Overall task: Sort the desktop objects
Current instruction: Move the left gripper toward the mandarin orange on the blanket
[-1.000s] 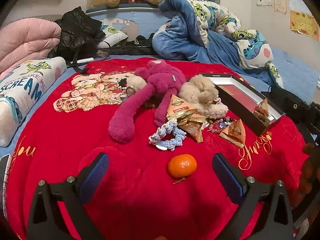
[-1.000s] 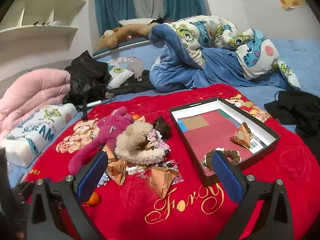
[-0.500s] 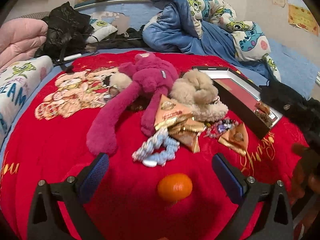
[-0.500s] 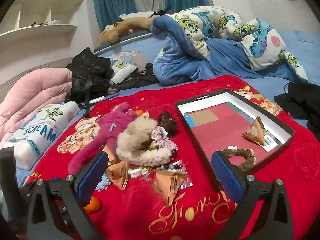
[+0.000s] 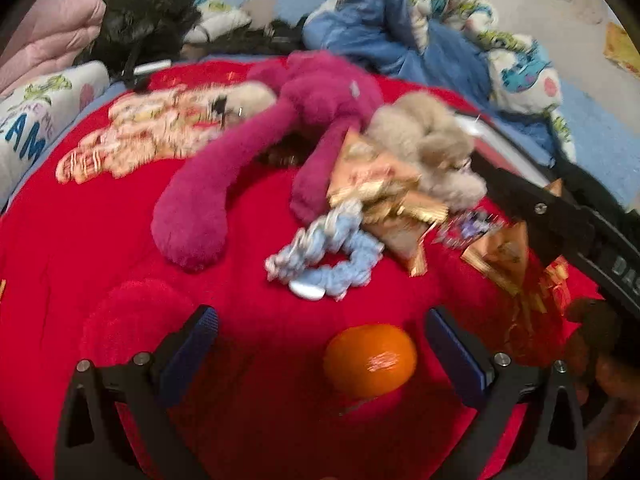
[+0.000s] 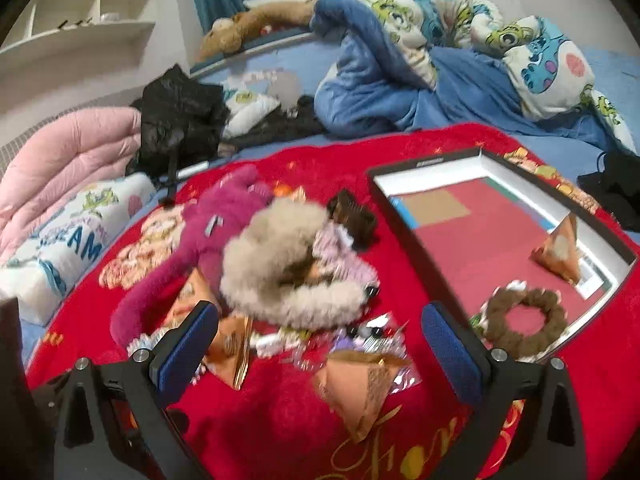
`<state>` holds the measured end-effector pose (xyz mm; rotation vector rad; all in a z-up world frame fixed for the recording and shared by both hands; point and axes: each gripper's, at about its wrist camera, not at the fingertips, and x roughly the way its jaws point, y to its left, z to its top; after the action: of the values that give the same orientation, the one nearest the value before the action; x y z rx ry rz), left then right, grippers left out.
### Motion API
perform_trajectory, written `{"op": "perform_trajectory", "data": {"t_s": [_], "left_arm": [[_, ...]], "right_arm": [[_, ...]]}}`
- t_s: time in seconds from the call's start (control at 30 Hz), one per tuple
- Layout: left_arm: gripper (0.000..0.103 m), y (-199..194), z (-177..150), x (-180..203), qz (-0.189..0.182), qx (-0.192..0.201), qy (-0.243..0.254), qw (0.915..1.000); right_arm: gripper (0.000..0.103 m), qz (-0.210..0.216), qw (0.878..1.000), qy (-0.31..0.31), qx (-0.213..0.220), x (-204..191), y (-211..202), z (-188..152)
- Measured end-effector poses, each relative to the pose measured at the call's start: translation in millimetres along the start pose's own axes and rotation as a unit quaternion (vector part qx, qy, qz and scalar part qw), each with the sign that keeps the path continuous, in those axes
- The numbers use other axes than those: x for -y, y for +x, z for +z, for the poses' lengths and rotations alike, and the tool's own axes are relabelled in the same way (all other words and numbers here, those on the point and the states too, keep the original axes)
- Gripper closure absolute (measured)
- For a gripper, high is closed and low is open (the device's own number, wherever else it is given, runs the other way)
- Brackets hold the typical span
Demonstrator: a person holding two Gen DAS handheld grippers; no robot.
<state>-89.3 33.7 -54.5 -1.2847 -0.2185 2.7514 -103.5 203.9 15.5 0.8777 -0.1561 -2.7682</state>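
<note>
An orange mandarin (image 5: pixel 370 360) lies on the red blanket (image 5: pixel 100 248) between the fingers of my open, empty left gripper (image 5: pixel 320 344). Beyond it lie a blue-white scrunchie (image 5: pixel 332 256), gold triangular snack packs (image 5: pixel 384 200), a magenta plush (image 5: pixel 256 148) and a beige fluffy plush (image 5: pixel 424 144). My right gripper (image 6: pixel 318 342) is open and empty, just above a snack pack (image 6: pixel 360 388) and beads (image 6: pixel 360 334), near the beige plush (image 6: pixel 280 264). The open black box (image 6: pixel 508 236) at right holds a brown scrunchie (image 6: pixel 524 324) and a snack pack (image 6: pixel 560 252).
A blue cartoon quilt (image 6: pixel 420 60), black bag (image 6: pixel 176 120), pink duvet (image 6: pixel 60 168) and printed pillow (image 6: pixel 72 240) ring the blanket. A dark hair claw (image 6: pixel 352 220) lies behind the beige plush. Black clothing (image 6: pixel 616 184) lies at far right.
My left gripper has moved forward and down, so the mandarin now sits between its fingers. My right gripper has moved forward and down toward the pile beside the box.
</note>
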Motion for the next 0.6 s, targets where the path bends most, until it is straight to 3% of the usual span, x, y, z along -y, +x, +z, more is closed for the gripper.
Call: {"op": "perform_trajectory", "data": {"t_s": [0.33,0.43,0.53,0.6], "left_arm": [[0.000,15.1,-3.0,26.5,0.059,-0.021,0.062,0.9961],[0.000,17.3,-1.4,25.8,0.052,-0.023,0.057,0.9968],[0.000,18.7,-0.4,26.5,0.049,-0.021,0.055,0.9971],[0.000,20.0,0.6,28.6,0.051,-0.022,0.057,0.9969]], "right_arm": [[0.000,-0.008,0.998,0.019,-0.058,4.3,18.2,-15.2],[0.001,-0.006,0.997,0.032,-0.070,9.9,22.7,-16.3],[0.008,-0.013,0.995,0.050,-0.083,16.9,28.3,-17.9],[0.009,-0.014,0.993,0.043,-0.112,16.7,37.6,-20.7]]}}
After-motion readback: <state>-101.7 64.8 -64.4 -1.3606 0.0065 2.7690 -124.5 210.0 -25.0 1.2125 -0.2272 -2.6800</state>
